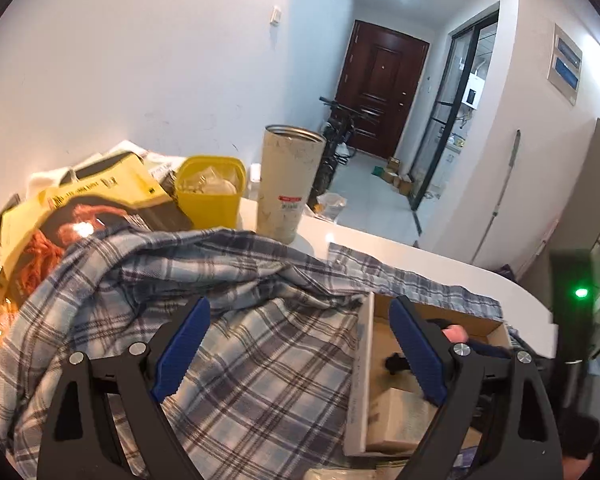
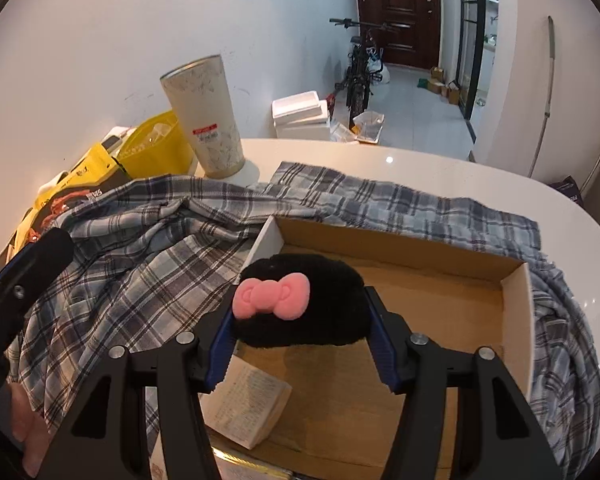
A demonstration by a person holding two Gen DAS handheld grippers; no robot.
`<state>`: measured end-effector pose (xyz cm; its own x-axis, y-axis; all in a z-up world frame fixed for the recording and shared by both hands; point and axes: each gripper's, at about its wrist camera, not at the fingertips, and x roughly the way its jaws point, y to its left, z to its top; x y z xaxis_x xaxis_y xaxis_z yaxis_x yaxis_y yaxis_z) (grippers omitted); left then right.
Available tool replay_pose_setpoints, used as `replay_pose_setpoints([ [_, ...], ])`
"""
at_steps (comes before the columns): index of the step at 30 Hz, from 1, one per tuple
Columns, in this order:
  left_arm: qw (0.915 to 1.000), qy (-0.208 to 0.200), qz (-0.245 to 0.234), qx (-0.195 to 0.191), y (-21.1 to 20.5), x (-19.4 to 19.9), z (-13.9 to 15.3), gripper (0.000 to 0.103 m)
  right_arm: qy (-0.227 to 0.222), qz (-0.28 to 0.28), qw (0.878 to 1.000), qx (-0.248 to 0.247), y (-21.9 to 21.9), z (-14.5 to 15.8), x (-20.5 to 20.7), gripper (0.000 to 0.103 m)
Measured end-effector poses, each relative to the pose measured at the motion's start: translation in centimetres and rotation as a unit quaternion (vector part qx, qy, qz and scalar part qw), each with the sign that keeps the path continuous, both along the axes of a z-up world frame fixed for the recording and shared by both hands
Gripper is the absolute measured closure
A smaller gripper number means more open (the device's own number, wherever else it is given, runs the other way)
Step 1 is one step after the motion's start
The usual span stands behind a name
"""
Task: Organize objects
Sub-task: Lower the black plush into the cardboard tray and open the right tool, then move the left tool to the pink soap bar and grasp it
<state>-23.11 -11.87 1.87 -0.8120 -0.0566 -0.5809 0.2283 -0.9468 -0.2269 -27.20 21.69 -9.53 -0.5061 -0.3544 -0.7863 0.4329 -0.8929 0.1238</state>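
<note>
My right gripper pinches a black plush with a pink bow, held over the open box. Small carton lies inside. My left gripper spread wide above the plaid shirt, beside the box. Tumbler stands behind.

No lettering was legible. The tall cream tumbler bore a red-and-white sticker, print blurred. At its nine o'clock, the yellow package carried dark unreadable characters. The small paper-wrapped box showed indistinct fine print.
</note>
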Motion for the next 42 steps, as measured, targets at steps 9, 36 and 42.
replay_pose_setpoints([
  [9,0.9999,-0.002,-0.007,0.015,0.2,0.1,0.0,0.011,-0.006,-0.008,1.000,0.004,-0.3,-0.4,-0.3,0.034],
  [36,0.9818,0.145,-0.103,-0.067,7.5,14.9,7.6,0.011,0.220,-0.059,0.971,-0.075,14.7,12.2,16.2,0.006],
  [42,0.9741,0.158,-0.151,-0.059,8.3,18.2,7.3,0.000,0.236,-0.058,0.966,-0.093,16.3,11.1,20.2,0.000],
])
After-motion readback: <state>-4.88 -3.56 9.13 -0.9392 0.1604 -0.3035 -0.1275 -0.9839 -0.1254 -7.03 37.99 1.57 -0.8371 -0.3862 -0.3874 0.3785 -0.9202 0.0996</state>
